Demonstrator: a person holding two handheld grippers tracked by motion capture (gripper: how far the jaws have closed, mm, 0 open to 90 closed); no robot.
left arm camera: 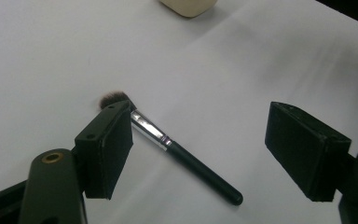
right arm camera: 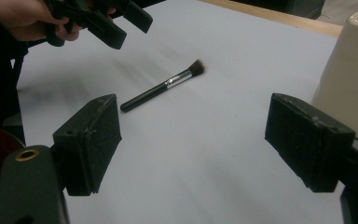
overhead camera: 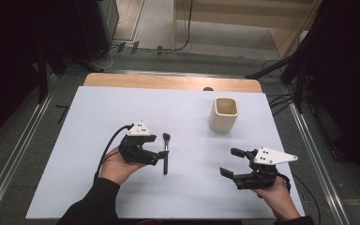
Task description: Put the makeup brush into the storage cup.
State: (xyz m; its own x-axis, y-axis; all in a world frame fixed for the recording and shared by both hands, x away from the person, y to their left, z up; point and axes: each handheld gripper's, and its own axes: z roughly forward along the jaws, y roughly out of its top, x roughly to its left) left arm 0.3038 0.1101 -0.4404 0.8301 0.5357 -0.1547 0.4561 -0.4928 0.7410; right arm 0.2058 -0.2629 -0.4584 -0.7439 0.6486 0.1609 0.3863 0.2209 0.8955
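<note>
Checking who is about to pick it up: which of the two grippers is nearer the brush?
The left gripper: its open jaws are right at the brush, while the right gripper is well off to the side.

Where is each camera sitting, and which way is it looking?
High view: sits above the table, looking forward and down on the white table cover; both forearms, hands, left tongs and right tongs show.
Left gripper view: rides the left tongs, looking between their open black jaws at the black-handled makeup brush.
Right gripper view: rides the right tongs, facing the brush, with the cream square ceramic cup beside it.
All views share the brush and cup.
</note>
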